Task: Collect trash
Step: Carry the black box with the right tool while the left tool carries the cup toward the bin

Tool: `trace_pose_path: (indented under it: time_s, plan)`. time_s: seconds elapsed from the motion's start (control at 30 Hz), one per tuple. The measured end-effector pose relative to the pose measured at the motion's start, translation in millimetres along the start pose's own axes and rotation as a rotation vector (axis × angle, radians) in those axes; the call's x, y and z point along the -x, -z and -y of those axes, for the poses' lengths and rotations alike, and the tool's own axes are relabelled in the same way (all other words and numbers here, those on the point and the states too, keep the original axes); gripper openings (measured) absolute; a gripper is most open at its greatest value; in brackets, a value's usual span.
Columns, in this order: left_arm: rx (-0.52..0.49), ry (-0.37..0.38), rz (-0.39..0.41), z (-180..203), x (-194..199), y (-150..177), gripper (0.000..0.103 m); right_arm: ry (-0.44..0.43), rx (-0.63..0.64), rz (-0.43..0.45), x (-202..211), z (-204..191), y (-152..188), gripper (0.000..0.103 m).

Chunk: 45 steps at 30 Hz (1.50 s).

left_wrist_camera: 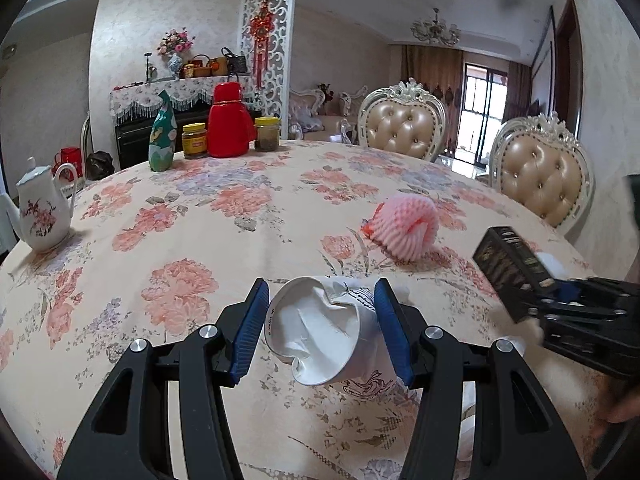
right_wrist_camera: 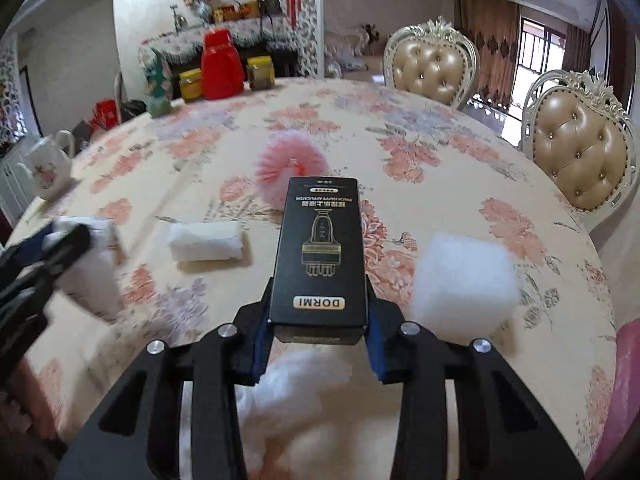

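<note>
My left gripper (left_wrist_camera: pixel 322 330) is shut on a crumpled white paper cup (left_wrist_camera: pixel 320 340), held just above the floral tablecloth. My right gripper (right_wrist_camera: pixel 318 338) is shut on a black DORMI box (right_wrist_camera: pixel 320 256), held above the table; box and gripper also show at the right of the left wrist view (left_wrist_camera: pixel 512 268). A pink foam fruit net (left_wrist_camera: pixel 404 226) lies mid-table, beyond the box in the right wrist view (right_wrist_camera: pixel 280 160). A white foam block (right_wrist_camera: pixel 464 284), a rolled white tissue (right_wrist_camera: pixel 206 246) and white fluff (right_wrist_camera: pixel 296 384) lie on the table. The left gripper appears blurred at the left edge (right_wrist_camera: pixel 48 252).
A white teapot (left_wrist_camera: pixel 42 216) stands at the table's left edge. A red thermos (left_wrist_camera: pixel 228 122), two yellow-lidded jars (left_wrist_camera: pixel 195 140) and a green bag (left_wrist_camera: pixel 162 140) stand at the far side. Two padded chairs (left_wrist_camera: pixel 402 124) stand behind the round table (left_wrist_camera: pixel 240 208).
</note>
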<state>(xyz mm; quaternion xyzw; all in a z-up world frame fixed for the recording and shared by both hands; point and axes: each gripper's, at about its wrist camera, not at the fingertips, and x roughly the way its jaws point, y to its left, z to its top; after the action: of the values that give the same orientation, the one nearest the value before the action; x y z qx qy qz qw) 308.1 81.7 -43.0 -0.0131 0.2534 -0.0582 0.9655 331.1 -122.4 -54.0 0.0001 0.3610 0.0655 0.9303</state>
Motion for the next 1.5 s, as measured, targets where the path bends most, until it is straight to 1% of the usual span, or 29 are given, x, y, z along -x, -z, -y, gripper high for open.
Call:
trace_pose_path:
  time_s: [0.07,0.17,0.33,0.47,0.53,0.63,0.7,0.77,0.87,1.0,1.23,1.5]
  plan:
    - [-0.008,0.027,-0.001,2,2,-1,0.052,-0.022,0.001,0.019,14,1,7,0.038]
    - [0.016,0.058,0.014,0,10,-5,0.052,-0.054,-0.001,0.05,36,5,19,0.038]
    - [-0.014,0.043,0.017,15,25,-9,0.052,-0.09,0.009,0.067,62,13,36,0.038]
    - [-0.075,0.017,0.012,40,47,-1,0.052,-0.107,0.017,0.083,76,21,45,0.038]
    - [-0.09,0.003,0.018,47,58,5,0.052,-0.115,0.018,0.091,83,25,50,0.038]
    - [-0.083,-0.008,0.027,56,75,15,0.052,-0.126,0.031,0.096,90,30,59,0.038]
    - [-0.073,-0.011,0.043,61,88,22,0.052,-0.145,0.033,0.099,95,32,65,0.038]
    - [-0.079,-0.022,0.059,68,98,29,0.052,-0.145,0.046,0.102,100,34,73,0.038]
    - [-0.074,0.003,0.066,81,111,38,0.052,-0.151,0.051,0.107,107,40,81,0.038]
    - [-0.089,0.02,0.072,100,118,49,0.052,-0.145,0.057,0.107,115,50,90,0.038]
    - [-0.097,0.036,0.069,119,118,57,0.052,-0.132,0.052,0.11,125,73,106,0.038]
    - [-0.137,0.104,0.063,151,117,61,0.052,-0.118,0.028,0.15,143,96,113,0.038]
